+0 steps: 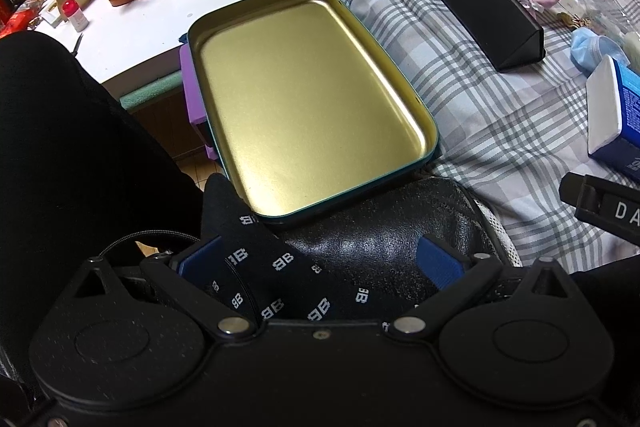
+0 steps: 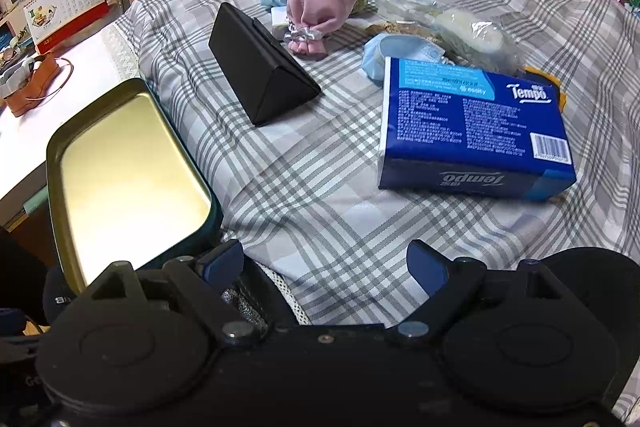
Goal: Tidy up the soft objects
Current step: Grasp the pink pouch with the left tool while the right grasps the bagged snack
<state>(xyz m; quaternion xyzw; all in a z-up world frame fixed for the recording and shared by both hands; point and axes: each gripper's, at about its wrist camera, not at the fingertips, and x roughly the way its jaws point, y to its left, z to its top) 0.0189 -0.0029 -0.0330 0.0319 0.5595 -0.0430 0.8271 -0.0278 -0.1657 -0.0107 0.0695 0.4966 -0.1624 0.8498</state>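
My left claw [image 1: 320,259] is spread wide, a black sock [image 1: 256,247] draped loose across it at the bed's near edge, beside the empty tin [image 1: 308,95]. My right claw [image 2: 326,263] gapes empty. Unclamped, I reckon the sock could slip off before reaching the tin.

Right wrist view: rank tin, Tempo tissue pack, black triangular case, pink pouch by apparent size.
1. Tempo tissue pack and tin: look alike in area; the tin is nearer and partly cut off by the gripper, so no ranking.
2. Black triangular case.
3. Pink pouch, farthest away.
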